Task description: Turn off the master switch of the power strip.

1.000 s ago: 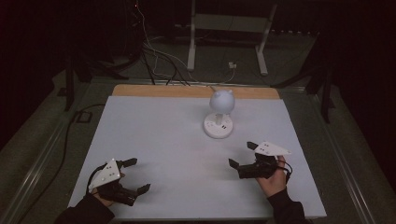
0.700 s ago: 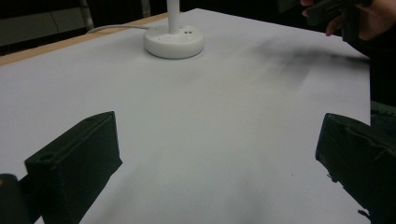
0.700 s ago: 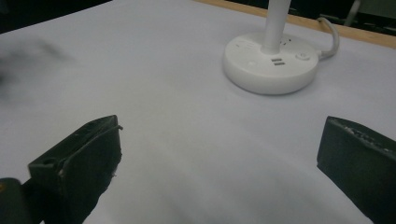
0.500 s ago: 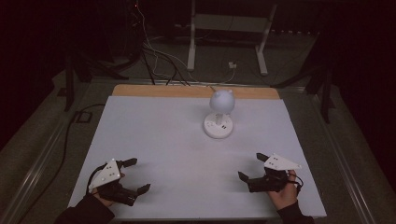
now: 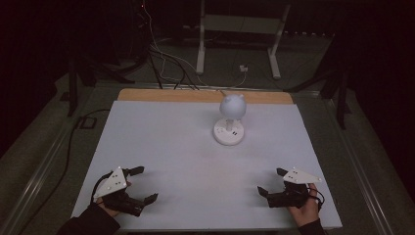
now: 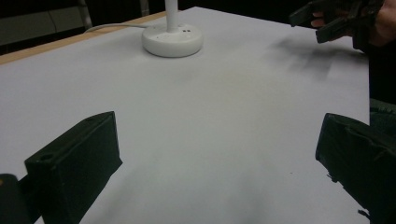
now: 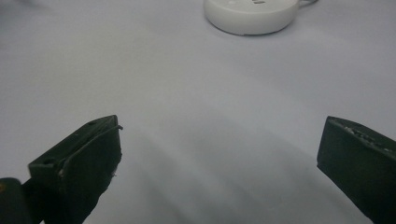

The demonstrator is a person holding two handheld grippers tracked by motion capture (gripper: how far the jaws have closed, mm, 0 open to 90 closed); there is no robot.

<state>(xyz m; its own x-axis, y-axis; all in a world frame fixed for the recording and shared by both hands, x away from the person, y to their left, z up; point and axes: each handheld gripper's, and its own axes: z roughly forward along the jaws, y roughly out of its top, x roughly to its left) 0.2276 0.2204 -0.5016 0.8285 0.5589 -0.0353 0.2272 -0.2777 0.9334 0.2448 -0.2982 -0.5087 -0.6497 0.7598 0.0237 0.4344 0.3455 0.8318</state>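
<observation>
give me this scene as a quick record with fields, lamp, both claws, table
lamp: small white lamp, round base, globe head, upright at the table's far middle
left claw: left claw open, holding nothing, near left corner
right claw: right claw open, holding nothing, near right corner
table: white table, wooden strip along far edge
contact: neither claw touches the lamp

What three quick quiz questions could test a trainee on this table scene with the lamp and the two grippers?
1. True or false: the left gripper is shut on the lamp.
2. Which stands on the table? A) a mug B) a white lamp with a round base C) a bowl
3. Fill in: both grippers rest near the table's ____ edge, the right gripper at its own side.

Key
1. False: its jaws stand wide apart, with nothing between them, and the lamp is far off.
2. B
3. near (the person's side)
</observation>
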